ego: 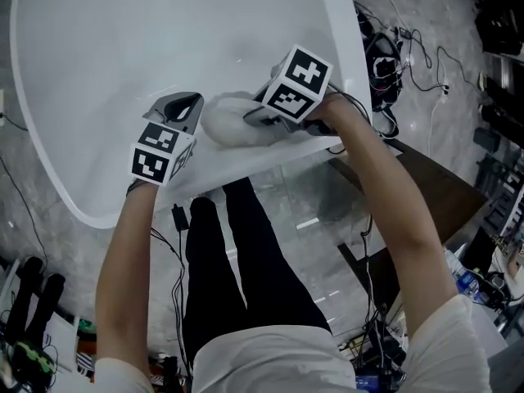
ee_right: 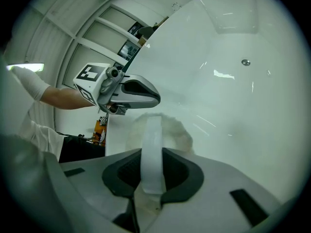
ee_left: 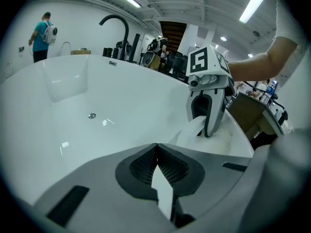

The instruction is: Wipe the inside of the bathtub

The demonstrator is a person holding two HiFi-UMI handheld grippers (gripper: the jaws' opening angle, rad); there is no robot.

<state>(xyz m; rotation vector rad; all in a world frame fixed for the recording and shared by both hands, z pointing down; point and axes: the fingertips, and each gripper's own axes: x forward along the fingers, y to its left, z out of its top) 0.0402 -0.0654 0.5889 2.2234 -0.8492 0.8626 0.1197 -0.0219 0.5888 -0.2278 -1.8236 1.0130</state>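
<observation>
The white bathtub (ego: 115,47) fills the upper left of the head view. A fluffy white wiping pad (ego: 232,121) lies on the tub's inner wall close to the near rim (ego: 270,158). My right gripper (ego: 255,118) is shut on the pad's white strap (ee_right: 151,144), and the pad (ee_right: 172,130) spreads out just beyond its jaws. My left gripper (ego: 187,105) hovers just left of the pad with its jaws together; I cannot tell if it touches the pad. In the left gripper view the right gripper (ee_left: 206,130) stands over the strap (ee_left: 194,130).
The tub's drain (ee_left: 92,115) sits low in the basin. A black faucet (ee_left: 116,21) rises at the far rim. A person in a teal shirt (ee_left: 43,35) stands beyond. Cables (ego: 393,47) lie on the floor right of the tub. My legs (ego: 237,252) stand against the near rim.
</observation>
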